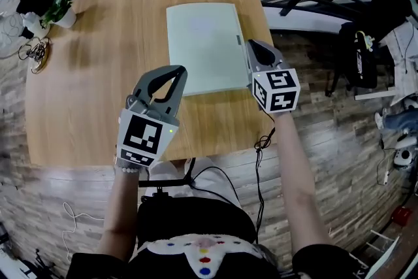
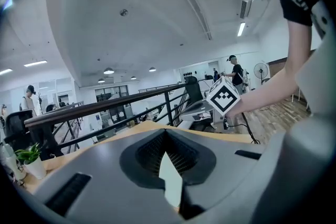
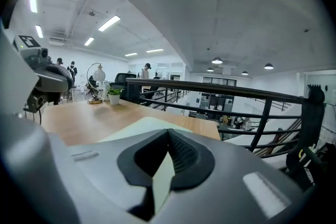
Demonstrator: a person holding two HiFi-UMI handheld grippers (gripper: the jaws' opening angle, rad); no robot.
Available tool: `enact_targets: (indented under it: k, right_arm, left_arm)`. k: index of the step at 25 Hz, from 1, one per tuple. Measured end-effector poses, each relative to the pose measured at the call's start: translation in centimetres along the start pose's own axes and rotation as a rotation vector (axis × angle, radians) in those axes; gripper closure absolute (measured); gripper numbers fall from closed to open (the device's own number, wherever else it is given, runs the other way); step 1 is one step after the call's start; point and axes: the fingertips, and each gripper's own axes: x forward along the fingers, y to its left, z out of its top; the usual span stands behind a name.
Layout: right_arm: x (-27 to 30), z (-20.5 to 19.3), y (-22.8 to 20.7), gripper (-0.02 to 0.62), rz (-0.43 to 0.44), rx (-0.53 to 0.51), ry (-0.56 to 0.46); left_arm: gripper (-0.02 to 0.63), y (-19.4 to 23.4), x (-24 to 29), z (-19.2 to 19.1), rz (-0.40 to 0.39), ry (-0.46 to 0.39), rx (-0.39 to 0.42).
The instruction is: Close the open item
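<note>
left gripper [image 2: 166, 132] | fingers [image 2: 94, 168] together, nothing held | right gripper [image 2: 196, 109] ahead

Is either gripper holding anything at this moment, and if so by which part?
Nothing is held. The left gripper and the right gripper both have their jaws shut together with nothing between them.

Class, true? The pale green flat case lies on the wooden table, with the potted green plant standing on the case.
No: the head view shows the potted green plant at the far left corner of the wooden table, apart from the pale green flat case.
</note>
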Motion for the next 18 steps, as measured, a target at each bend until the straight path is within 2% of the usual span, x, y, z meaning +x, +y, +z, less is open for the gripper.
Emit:
enact_targets:
  k: [9, 18]
  right_arm:
    - [-7.6, 4.4, 3.9, 0.588, -0.014, 0.039, -0.127]
    - [-13.0, 6.9, 7.7, 0.588, -0.022, 0.013, -0.213]
  left_arm:
    - [0.600, 0.7, -4.8, 3.3, 0.023, -0.085, 0.016]
    - [0.600, 1.1, -9.5, 4.8, 0.050, -0.145, 0.000]
